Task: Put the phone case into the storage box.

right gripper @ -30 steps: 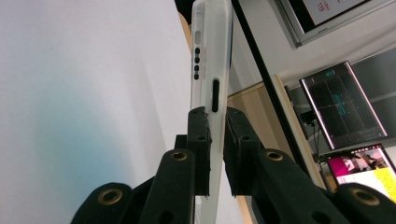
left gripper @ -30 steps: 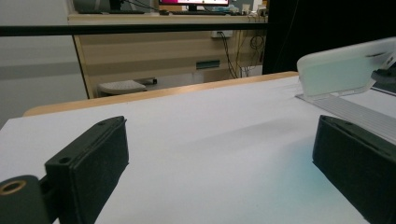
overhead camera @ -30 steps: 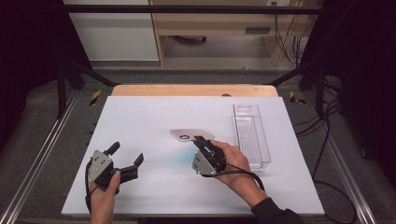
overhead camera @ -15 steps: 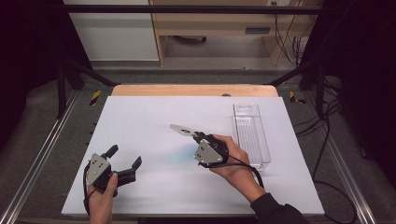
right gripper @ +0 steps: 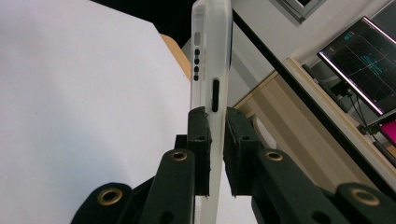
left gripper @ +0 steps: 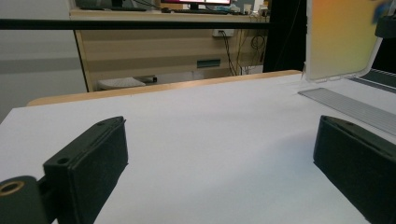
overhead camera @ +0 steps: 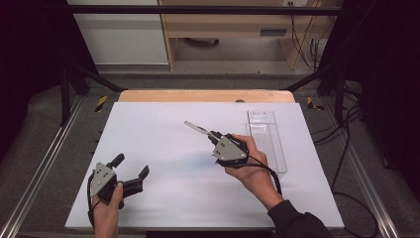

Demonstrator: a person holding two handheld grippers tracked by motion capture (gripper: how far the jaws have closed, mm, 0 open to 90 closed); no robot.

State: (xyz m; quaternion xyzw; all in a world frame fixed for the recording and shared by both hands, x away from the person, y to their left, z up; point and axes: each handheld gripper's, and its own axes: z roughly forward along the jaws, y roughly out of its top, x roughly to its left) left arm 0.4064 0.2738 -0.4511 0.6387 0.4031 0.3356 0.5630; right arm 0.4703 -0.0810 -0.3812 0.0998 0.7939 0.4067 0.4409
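A frosted translucent phone case [overhead camera: 197, 128] hangs above the white table [overhead camera: 163, 129], and my right gripper [overhead camera: 214, 135] is shut on its lower end. In the right gripper view the case [right gripper: 212, 56] stands edge-on between the two black pads [right gripper: 200, 140], with button cut-outs along its side. My left gripper [overhead camera: 131, 166] rests low at the table's front left, open with nothing between its jaws. In the left gripper view my left gripper [left gripper: 219, 163] has bare tabletop between its jaws, and the lifted case [left gripper: 341, 37] is at the upper right.
A clear plastic tray [overhead camera: 267, 139] lies along the table's right side, just behind my right hand. A wooden strip [overhead camera: 208, 95] edges the far side. Metal rails run down both sides, and cables lie on the floor at right.
My right gripper has risen and shifted a little to the right and away, carrying the phone case up off the table. The left gripper has stayed where it was.
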